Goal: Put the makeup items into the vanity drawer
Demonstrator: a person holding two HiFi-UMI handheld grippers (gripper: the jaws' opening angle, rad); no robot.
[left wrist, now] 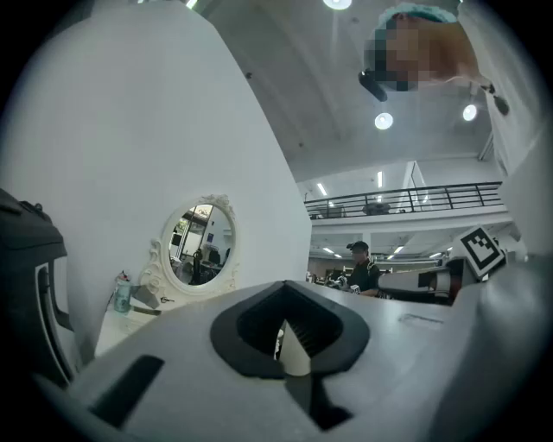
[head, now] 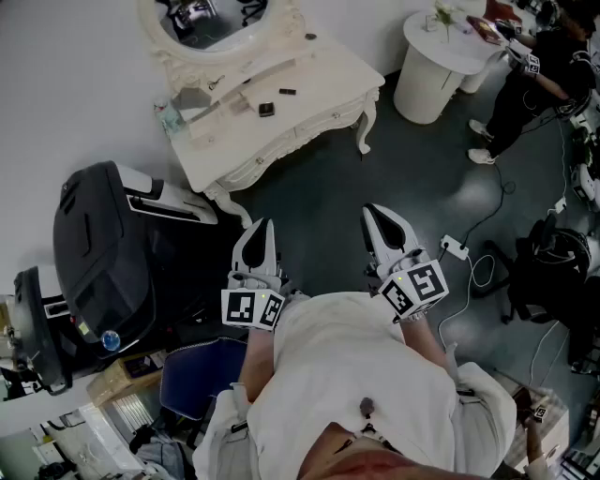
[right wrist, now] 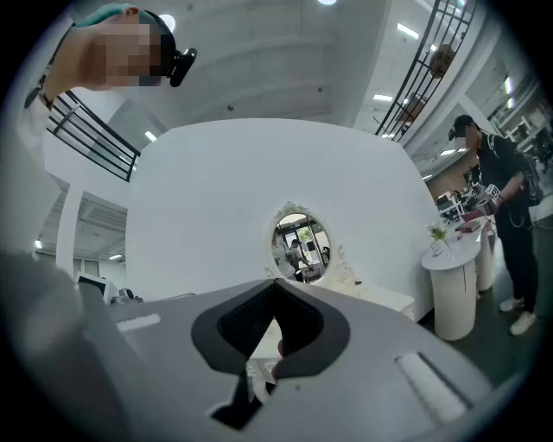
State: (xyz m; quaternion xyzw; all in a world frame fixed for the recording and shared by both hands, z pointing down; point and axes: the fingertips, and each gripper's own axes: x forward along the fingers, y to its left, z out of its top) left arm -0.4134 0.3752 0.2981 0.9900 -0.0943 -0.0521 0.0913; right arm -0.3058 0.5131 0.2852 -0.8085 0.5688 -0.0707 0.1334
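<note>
A white vanity table (head: 281,131) with an oval mirror (head: 211,19) stands against the wall, well ahead of me. On its top lie two small dark makeup items (head: 265,110), (head: 287,91), and a small bottle (head: 167,117) stands at its left end. No open drawer shows on its front. My left gripper (head: 262,227) and right gripper (head: 378,216) hang side by side over the dark floor, short of the vanity, both shut and empty. The left gripper view looks past its shut jaws to the mirror (left wrist: 197,243). The right gripper view looks past its shut jaws to the mirror (right wrist: 300,246).
A big black machine (head: 103,253) stands at the left beside the vanity. A round white pedestal table (head: 436,61) is at the back right, with a person (head: 539,75) beside it. A power strip (head: 455,248) and cables lie on the floor at right. A blue seat (head: 197,370) is near my left.
</note>
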